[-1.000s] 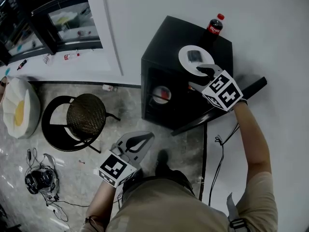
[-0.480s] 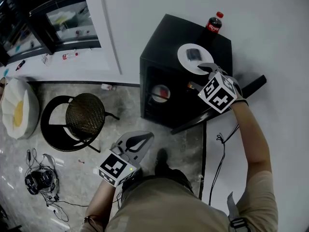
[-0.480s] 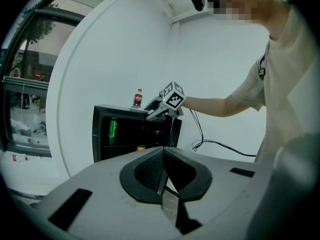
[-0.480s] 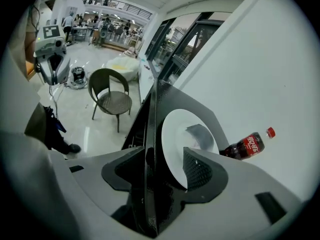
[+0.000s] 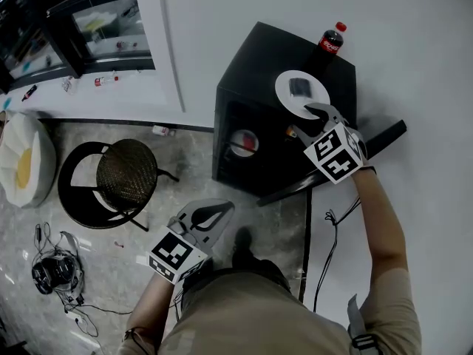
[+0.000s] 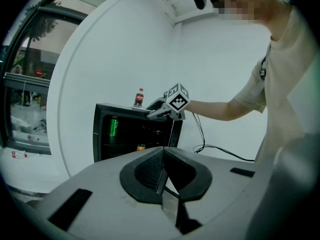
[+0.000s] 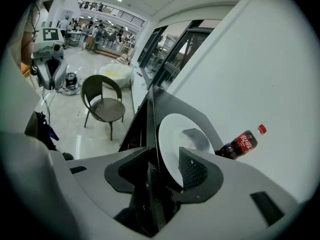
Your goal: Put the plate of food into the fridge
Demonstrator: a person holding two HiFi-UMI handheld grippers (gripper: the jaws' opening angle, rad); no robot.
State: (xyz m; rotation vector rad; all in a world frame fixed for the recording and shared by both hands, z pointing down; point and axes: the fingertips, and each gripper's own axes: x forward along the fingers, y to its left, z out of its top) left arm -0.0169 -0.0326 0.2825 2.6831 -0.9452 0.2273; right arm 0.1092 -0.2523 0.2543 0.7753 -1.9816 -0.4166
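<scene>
Right tongs (image 5: pixel 316 114), jaws apart & just been closing, straddle rim of plate (image 5: pixel 288 100) w/ food, which sits atop fridge (image 5: pixel 247 72); left tongs (image 5: pixel 209 217) closed, empty. Door (image 5: pixel 384 137) open; lift & loading left

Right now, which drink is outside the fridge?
The red-labelled cola bottle, standing upright on top of the fridge. The green can sits inside the open fridge.
</scene>
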